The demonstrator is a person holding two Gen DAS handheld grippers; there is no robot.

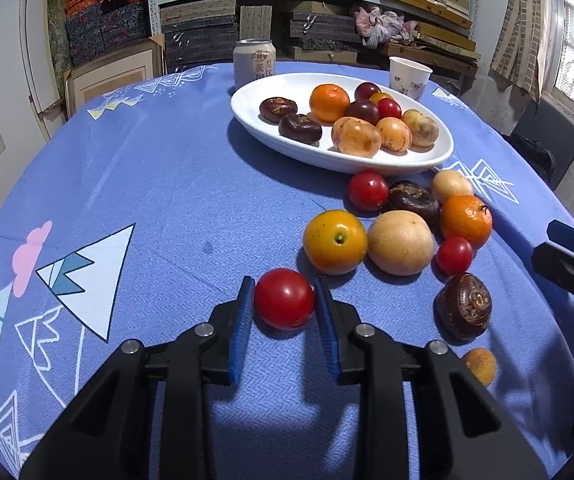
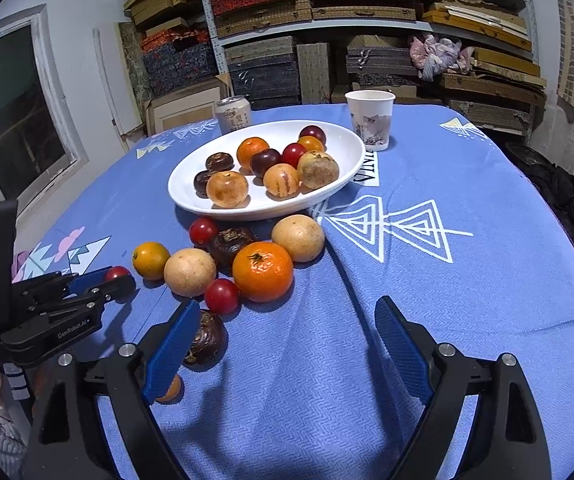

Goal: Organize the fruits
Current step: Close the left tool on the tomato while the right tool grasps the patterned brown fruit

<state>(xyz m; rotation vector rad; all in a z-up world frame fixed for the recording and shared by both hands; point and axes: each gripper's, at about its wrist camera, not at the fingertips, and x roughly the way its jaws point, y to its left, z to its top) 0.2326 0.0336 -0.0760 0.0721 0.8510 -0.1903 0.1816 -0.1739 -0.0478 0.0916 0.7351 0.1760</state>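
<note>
Behind, shelves (image 2: 367, 20) overlook blue tablecloth (image 2: 467, 280).

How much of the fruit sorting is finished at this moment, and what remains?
Partly done: about nine fruits already lie in the white plate. In hand: the left gripper is shut on a red tomato, not yet lifted from the tablecloth. Left: some nine loose fruits, among them a tangerine. The right gripper is open and holds nothing.
</note>
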